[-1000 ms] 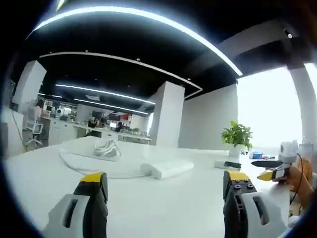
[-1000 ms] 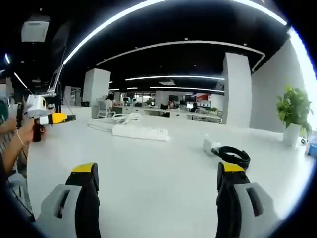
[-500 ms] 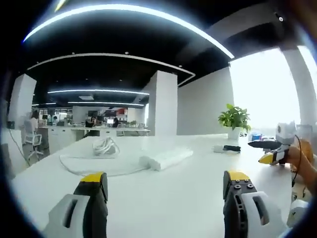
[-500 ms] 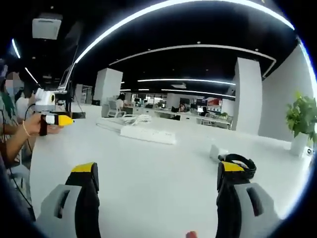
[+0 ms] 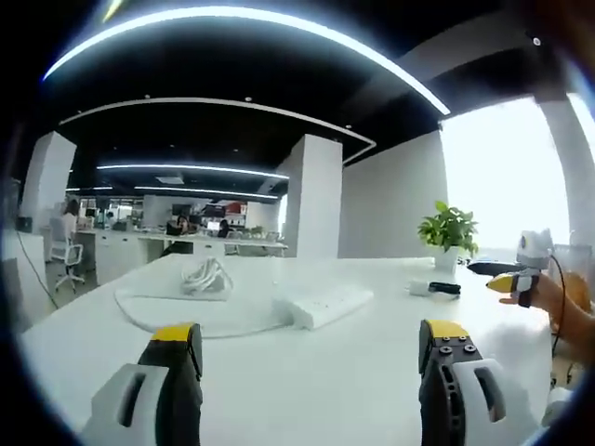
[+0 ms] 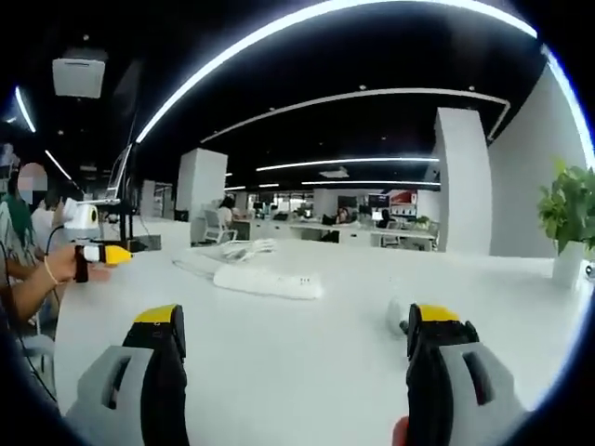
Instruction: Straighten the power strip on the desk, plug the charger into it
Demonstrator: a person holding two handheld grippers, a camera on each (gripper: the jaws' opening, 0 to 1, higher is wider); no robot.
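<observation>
Your charger (image 5: 435, 289) is hard to make out: in the left gripper view it is a small white block with a dark coil of cable, far right on the desk (image 5: 307, 372); in the right gripper view your right jaw's yellow tip hides most of it, leaving a pale sliver (image 6: 397, 316). The sockets on the power strip (image 5: 325, 304) are too small to count.

You hold two grippers. Your left gripper (image 5: 307, 346) has its jaws spread wide over bare desk, nothing between them. Your right gripper (image 6: 296, 327) is spread the same way, empty. Each jaw is grey, blocky, with a black inner face and a yellow tip.

There is one power strip, a long white bar lying near the middle of the desk, angled across it; in the right gripper view it (image 6: 268, 282) sits ahead of the jaws, left of centre. Its white cable (image 5: 206, 277) loops in a wide arc and ends in a loose bundle further off. One potted plant (image 5: 448, 232) stands at the far right. The desk is smooth, glossy white.
</observation>
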